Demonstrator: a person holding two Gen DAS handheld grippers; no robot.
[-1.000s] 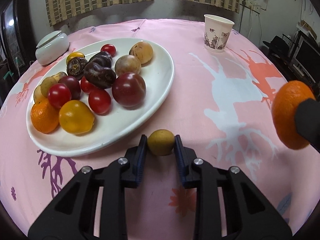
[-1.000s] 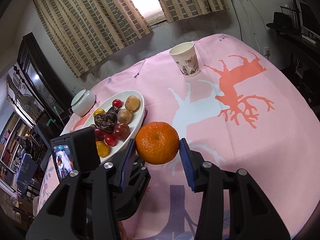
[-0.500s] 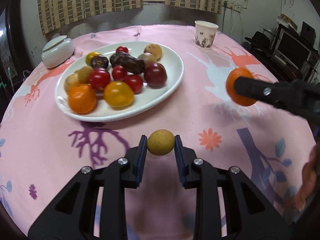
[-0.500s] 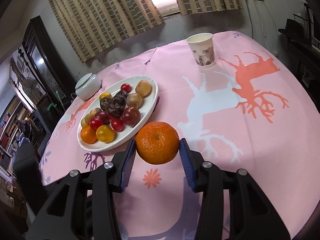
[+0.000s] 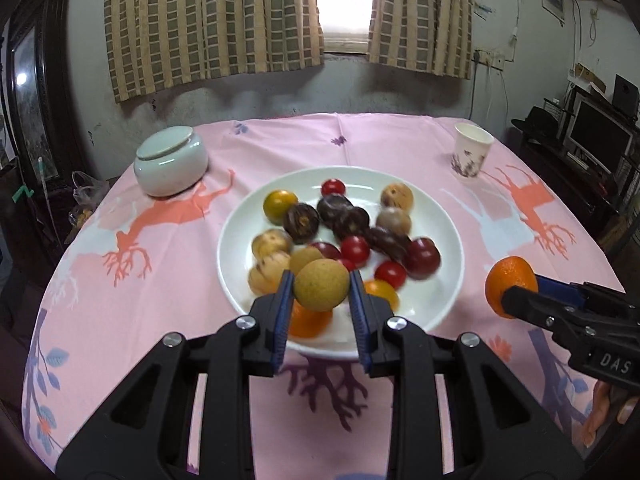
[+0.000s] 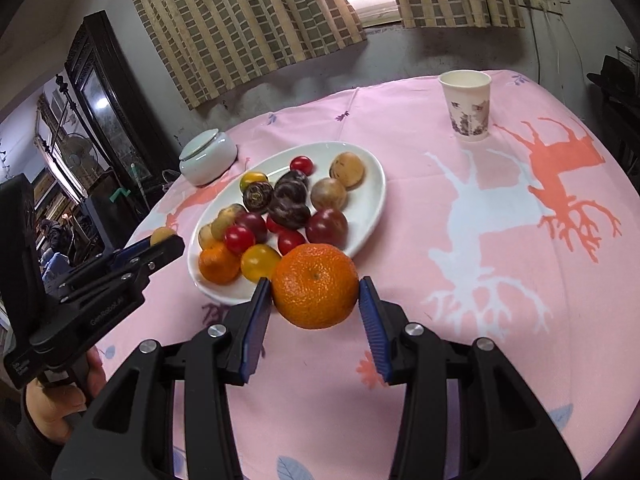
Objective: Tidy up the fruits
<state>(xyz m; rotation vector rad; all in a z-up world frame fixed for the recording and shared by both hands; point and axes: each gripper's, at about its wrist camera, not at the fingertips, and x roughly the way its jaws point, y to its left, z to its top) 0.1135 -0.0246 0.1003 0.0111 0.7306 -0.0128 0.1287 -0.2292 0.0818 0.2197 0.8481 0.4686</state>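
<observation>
1. Right gripper (image 6: 315, 294) clamps a big orange (image 6: 315, 286) between its blue pads, lifted above the pink tablecloth (image 6: 460, 264), just beside the near rim of the white plate (image 6: 372, 184).
2. Plate carries a heap: cherry tomatoes, dark plums, brown fruits, a yellow tomato, a small orange at its near-left rim.
3. Left gripper (image 6: 160, 240) comes in from the left edge, pinching a small tan fruit (image 6: 162, 235), clear of the plate.
4. Paper cup (image 6: 467, 106) stands upright near the table's far right edge.
5. Lidded white jar (image 6: 207, 156) sits by the far left edge.
</observation>
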